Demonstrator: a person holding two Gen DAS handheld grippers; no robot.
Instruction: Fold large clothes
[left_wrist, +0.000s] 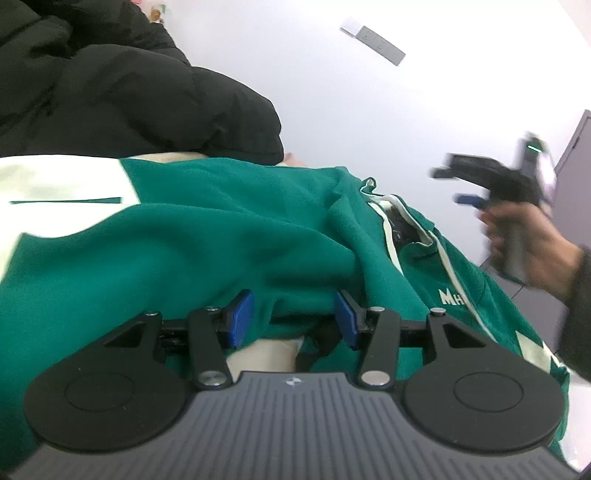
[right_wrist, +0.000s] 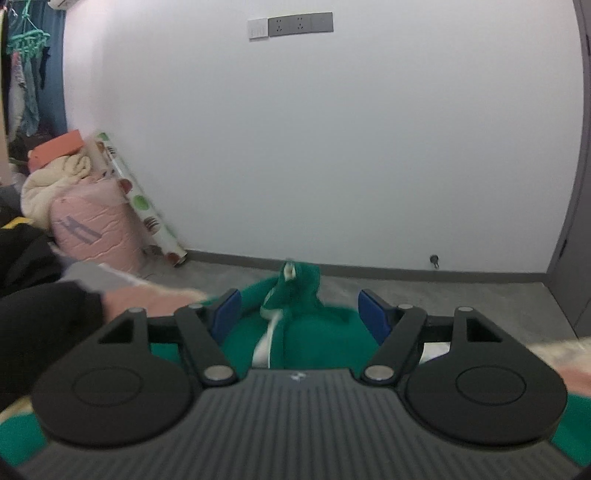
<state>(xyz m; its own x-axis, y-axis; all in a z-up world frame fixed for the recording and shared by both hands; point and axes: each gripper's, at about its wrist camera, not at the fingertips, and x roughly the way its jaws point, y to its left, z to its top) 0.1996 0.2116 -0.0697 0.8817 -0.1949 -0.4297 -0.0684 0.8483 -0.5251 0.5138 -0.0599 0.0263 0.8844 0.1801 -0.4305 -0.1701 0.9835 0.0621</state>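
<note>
My left gripper (left_wrist: 293, 317) stands half apart over a fold of the one green sweatshirt (left_wrist: 221, 236), pads clear of the cloth. My right gripper (right_wrist: 299, 314) is spread wide, gripping nothing, a bunched green end between its two blue pads. One black jacket (left_wrist: 110, 85) crowds the far edge; bare floor (right_wrist: 461, 295) lies ahead to the white wall (right_wrist: 332, 147)

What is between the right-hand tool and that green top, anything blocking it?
Nothing visible. The right gripper has its jaws open with a bunched fold of the green sweatshirt directly ahead between them; only bare floor and wall lie beyond.
</note>
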